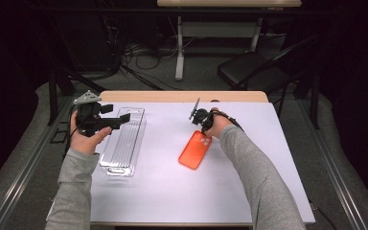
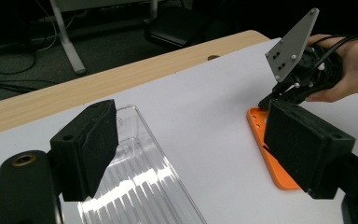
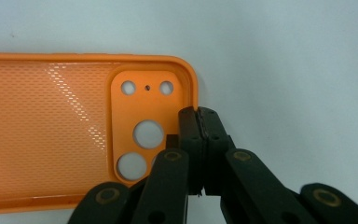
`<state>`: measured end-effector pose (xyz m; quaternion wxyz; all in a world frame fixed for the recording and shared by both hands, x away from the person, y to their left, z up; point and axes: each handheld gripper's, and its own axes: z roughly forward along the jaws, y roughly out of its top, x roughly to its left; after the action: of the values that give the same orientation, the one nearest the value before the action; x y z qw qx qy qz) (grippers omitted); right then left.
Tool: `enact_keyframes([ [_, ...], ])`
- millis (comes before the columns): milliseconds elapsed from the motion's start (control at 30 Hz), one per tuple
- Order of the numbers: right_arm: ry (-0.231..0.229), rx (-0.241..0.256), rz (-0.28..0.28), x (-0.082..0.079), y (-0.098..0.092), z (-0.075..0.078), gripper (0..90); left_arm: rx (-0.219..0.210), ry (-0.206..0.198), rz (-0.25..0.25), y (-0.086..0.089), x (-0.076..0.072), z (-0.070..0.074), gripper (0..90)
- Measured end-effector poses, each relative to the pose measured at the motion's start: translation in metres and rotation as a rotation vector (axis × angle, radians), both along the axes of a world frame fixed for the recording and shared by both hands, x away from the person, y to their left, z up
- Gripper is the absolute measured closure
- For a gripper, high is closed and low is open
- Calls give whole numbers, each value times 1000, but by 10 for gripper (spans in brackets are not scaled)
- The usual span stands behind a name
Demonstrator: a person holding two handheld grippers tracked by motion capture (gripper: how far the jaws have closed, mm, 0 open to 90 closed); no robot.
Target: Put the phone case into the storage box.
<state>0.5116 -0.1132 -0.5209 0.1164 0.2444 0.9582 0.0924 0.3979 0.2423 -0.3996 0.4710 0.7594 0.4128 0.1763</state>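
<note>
Orange phone case (image 1: 195, 149) lies flat on the white surface (image 1: 172, 182), its camera-end wall pinched by the closed right gripper (image 3: 198, 114), likely for lifting toward the clear tray (image 1: 124, 141); the left gripper (image 2: 191, 144) hovers wide open, empty.

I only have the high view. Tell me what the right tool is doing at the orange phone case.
Observer: The right tool has its jaws pressed together on the end rim of the orange plastic phone case, right beside the camera cut-outs.
Operator: Report which face of the case is up.
Observer: The hollow inside faces up. The right gripper view shows its raised rim and dotted lining.
Operator: Now give me the left tool.
Observer: The left tool is wide open with nothing between its jaws. It is above the end of the clear ribbed plastic tray.
</note>
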Motion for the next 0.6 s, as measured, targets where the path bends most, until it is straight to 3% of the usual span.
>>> enact_keyframes([
  [400, 5, -1, 3, -2, 0, 4, 900, 2, 2, 2, 0, 0, 0, 179],
  [600, -9, 23, 9, -4, -2, 7, 900, 1, 1, 4, 0, 0, 0, 179],
])
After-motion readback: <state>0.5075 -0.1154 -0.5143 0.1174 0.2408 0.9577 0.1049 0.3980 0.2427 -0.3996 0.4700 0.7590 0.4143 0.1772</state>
